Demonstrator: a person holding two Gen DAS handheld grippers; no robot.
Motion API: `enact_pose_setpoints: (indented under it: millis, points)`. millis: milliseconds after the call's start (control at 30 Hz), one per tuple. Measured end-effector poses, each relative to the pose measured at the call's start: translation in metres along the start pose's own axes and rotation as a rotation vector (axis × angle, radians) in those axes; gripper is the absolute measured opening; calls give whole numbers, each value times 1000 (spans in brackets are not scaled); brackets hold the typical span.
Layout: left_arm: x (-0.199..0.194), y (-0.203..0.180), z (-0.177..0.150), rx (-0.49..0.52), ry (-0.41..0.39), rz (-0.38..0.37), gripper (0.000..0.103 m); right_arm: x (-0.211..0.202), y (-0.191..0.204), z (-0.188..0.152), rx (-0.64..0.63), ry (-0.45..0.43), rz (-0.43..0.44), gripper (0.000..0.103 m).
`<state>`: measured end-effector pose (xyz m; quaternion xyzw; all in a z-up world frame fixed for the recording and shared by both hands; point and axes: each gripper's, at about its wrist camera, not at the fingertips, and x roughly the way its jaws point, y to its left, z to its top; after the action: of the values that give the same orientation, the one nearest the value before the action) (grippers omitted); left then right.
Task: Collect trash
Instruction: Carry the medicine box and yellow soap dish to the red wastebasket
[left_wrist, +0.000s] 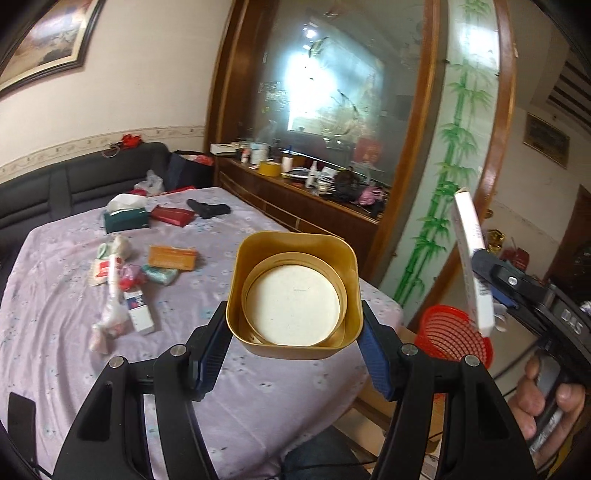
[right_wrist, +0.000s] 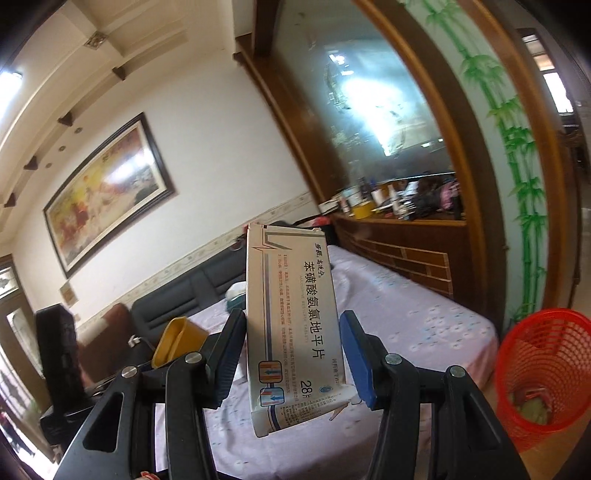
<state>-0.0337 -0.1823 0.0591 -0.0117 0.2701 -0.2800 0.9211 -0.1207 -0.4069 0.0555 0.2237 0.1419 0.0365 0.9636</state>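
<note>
The red mesh plastic basket (right_wrist: 543, 373) stood on the floor off the lavender-clothed tabletop (left_wrist: 229, 398), nearer the right gripper (right_wrist: 291, 354), which clamped a white cardboard tablet box (right_wrist: 295, 332) held upright on its long axis. The left gripper (left_wrist: 291, 328) gripped a square gold tin (left_wrist: 291, 291) above the tabletop; more litter lay behind.

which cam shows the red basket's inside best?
Right wrist. The red basket sits at the lower right beside the table, its mouth tilted toward the lens, so scraps at the bottom show. Left wrist shows only part of its mesh wall and rim, partly behind the left gripper and white box.
</note>
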Motion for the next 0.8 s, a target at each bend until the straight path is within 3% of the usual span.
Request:
enact_pose_setpoints:
  millis: [800]
  points:
    - [36, -77, -3, 105, 60, -164, 64, -34, -86, 0, 120, -32, -184, 56]
